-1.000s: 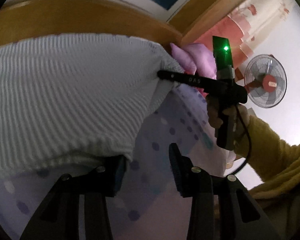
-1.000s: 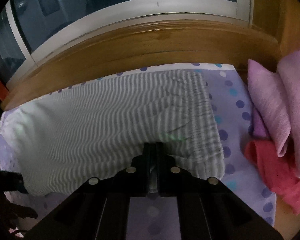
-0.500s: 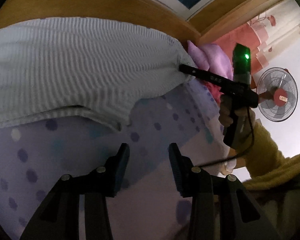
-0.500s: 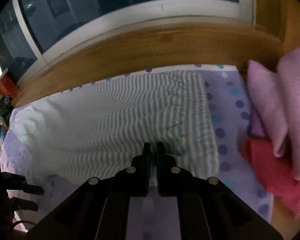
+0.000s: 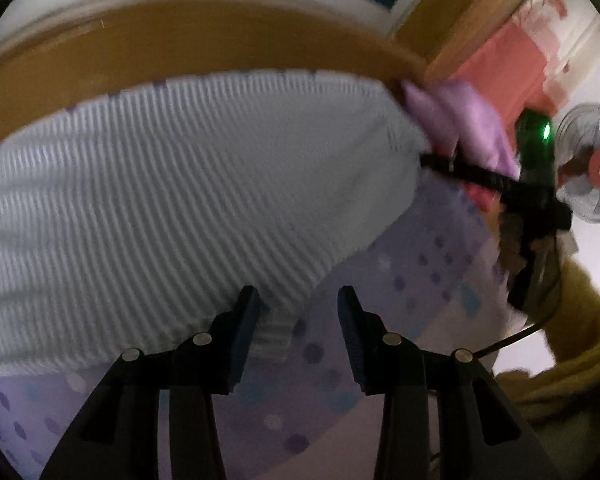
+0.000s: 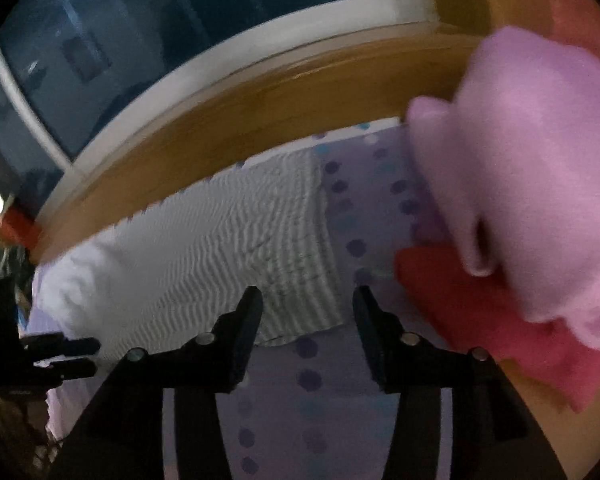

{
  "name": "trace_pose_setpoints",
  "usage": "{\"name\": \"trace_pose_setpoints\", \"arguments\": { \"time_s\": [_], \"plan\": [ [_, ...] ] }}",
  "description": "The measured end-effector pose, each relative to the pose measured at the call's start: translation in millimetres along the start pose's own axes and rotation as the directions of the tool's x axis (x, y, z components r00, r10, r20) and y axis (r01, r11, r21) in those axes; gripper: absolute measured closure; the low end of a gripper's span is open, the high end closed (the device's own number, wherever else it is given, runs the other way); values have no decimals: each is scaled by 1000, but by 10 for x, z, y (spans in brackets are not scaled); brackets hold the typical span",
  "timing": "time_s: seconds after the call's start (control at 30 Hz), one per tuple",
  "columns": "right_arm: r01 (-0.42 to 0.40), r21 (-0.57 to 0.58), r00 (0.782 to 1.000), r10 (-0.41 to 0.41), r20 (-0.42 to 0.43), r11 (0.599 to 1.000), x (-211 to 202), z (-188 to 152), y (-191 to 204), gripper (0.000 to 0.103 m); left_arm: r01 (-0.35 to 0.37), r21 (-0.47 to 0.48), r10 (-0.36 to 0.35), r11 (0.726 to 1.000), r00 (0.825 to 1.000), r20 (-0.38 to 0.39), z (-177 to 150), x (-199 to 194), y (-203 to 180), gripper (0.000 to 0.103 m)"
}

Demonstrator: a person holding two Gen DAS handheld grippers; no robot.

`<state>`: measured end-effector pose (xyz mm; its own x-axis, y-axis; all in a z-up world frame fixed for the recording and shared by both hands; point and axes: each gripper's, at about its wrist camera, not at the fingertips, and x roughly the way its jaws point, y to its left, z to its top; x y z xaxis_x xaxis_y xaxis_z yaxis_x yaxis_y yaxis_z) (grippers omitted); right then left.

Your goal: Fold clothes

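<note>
on the dotted sheet (image 6: 312,380) the white ribbed top (image 6: 204,256) lies lengthwise along the wooden frame (image 6: 260,112); left gripper (image 5: 298,304) open, right gripper (image 6: 306,304) opening, both empty.

Left wrist view: close above ribbed white garment (image 5: 188,208), facing down and across dotted bedsheet (image 5: 432,264) toward wooden bed frame (image 5: 204,44), fan (image 5: 596,168) at far right. Right wrist view: close, angled down from opposite end of garment (image 6: 220,248), pink cloth pile (image 6: 532,200) at right. Shared: garment, sheet, frame, each other's gripper.
</note>
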<state>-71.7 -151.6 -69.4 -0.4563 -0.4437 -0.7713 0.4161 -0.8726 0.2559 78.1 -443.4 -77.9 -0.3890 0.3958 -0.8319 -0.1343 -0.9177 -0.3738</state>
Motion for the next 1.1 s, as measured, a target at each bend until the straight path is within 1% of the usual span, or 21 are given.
{"name": "trace_pose_setpoints", "arguments": {
  "time_s": [0.03,0.07,0.13,0.17,0.2,0.27,0.37,0.43,0.47,0.53,0.63,0.67,0.73,0.8,0.87,0.9,0.93,0.97,1.0,1.03,1.1],
  "plan": [
    [24,-32,1000,-23,19,999,-32,19,31,86,-8,9,8,1000,1000,-3,-28,-7,-20,63],
    [66,-49,997,-64,50,997,-93,55,45,103,-14,17,14,1000,1000,-5,-53,-14,-37,63],
    [217,-59,972,-210,103,974,-178,122,-48,103,-14,2,14,1000,1000,-8,-70,-22,-29,63],
    [240,-46,967,-236,94,970,-183,152,-173,103,-12,-8,12,1000,1000,-5,-75,-26,-20,63],
    [236,-32,970,-234,72,971,-182,165,-265,103,-11,-18,11,1000,1000,-2,-81,-30,-10,63],
    [207,-70,977,-203,61,976,-266,156,-253,103,-10,-37,10,999,1000,3,-92,-35,3,63],
    [67,-152,994,-53,95,986,-374,180,118,102,-36,-29,36,999,999,3,-95,6,-79,63],
    [-20,-194,996,36,83,981,-263,245,361,100,-44,-34,44,998,999,4,-95,5,-84,62],
    [-46,-211,996,62,67,976,-157,276,467,100,-48,-37,48,998,999,5,-96,5,-87,61],
    [-61,-232,997,68,24,971,72,304,563,100,-53,-50,53,997,999,10,-101,1,-86,59],
    [24,-222,999,-32,-30,975,371,286,425,103,-59,-81,61,995,998,24,-116,-3,-83,59],
    [-24,-183,999,19,-28,983,380,264,297,103,-61,-94,64,994,998,30,-120,1,-87,59],
    [-84,-132,996,80,-30,988,338,265,168,103,-61,-115,66,992,997,37,-133,-6,-90,59],
    [-81,-130,997,78,-27,988,274,263,182,103,-60,-142,66,988,997,39,-159,-54,-78,58],
    [-71,-133,997,69,-21,989,171,271,288,99,-40,-175,48,984,998,40,-214,-155,-26,58],
    [-69,-136,998,67,-22,988,156,296,306,93,-35,-193,43,981,998,39,-265,-224,22,58],
    [-67,-139,998,65,-16,988,95,275,359,79,-44,-203,53,978,998,42,-321,-277,66,58],
    [-64,-143,998,64,-8,988,19,239,424,69,-63,-216,75,974,996,49,-373,-347,119,58],
    [-61,-147,998,62,1,987,-57,202,489,51,-80,-230,95,970,994,56,-425,-417,173,58],
    [-61,-154,998,63,10,986,-135,151,558,44,-86,-247,106,965,992,68,-478,-490,232,58],
    [-61,-170,997,67,30,984,-294,42,699,44,-99,-282,129,954,987,90,-583,-638,351,58]
  ]
}}
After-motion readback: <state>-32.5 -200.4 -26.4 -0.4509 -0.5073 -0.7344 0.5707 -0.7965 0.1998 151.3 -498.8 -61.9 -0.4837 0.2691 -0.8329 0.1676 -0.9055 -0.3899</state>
